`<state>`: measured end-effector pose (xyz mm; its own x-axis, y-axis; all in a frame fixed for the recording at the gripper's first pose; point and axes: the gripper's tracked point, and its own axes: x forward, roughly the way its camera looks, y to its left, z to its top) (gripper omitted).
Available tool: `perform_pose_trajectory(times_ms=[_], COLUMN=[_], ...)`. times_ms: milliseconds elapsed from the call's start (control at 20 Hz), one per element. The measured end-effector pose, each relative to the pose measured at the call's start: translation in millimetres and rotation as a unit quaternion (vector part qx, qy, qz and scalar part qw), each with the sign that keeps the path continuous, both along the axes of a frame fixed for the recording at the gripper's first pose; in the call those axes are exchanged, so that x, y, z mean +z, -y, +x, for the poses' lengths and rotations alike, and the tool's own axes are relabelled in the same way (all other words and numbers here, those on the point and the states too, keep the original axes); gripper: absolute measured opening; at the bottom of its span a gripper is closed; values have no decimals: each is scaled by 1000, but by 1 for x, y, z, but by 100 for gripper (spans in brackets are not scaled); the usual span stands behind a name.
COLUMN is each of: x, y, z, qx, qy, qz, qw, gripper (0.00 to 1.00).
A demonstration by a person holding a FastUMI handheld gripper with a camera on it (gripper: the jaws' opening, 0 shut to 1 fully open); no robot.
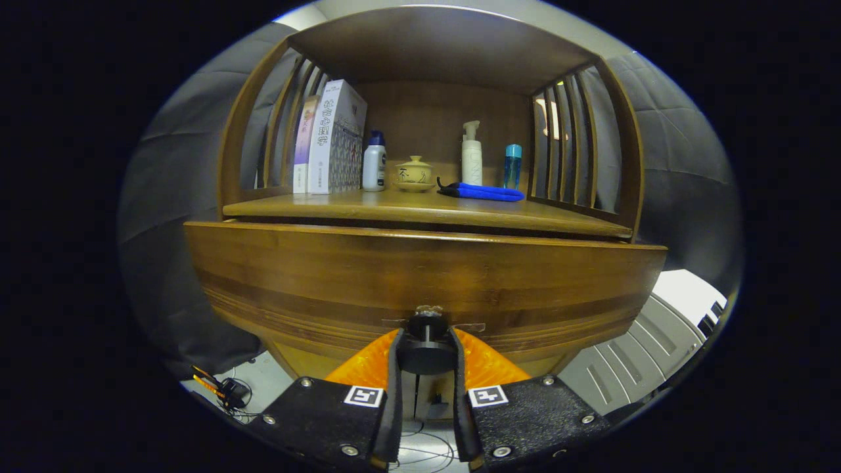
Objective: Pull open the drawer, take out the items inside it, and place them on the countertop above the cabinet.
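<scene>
Gripper (pixel 427 351) was seen clamped on the drawer knob (pixel 427 326), both fingers pressed against it. Drawer front (pixel 420 276) was noted just below the counter (pixel 420 209). Slippage off the small round knob was judged likely if pulled off-axis.

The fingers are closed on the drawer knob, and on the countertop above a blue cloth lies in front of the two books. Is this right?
Not quite. In the gripper view the fingers do close on the drawer knob, but the blue cloth lies in front of the pump bottle, not the books.
</scene>
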<state>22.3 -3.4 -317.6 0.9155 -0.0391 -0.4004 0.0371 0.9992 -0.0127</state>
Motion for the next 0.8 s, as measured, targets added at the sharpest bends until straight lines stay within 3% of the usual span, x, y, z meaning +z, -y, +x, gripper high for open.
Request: perform_pose_trajectory(times_ms=[800], x=[4], y=[-12], z=[-112], qx=[-4], qy=[-33], qz=[29], qw=[999], gripper=[33])
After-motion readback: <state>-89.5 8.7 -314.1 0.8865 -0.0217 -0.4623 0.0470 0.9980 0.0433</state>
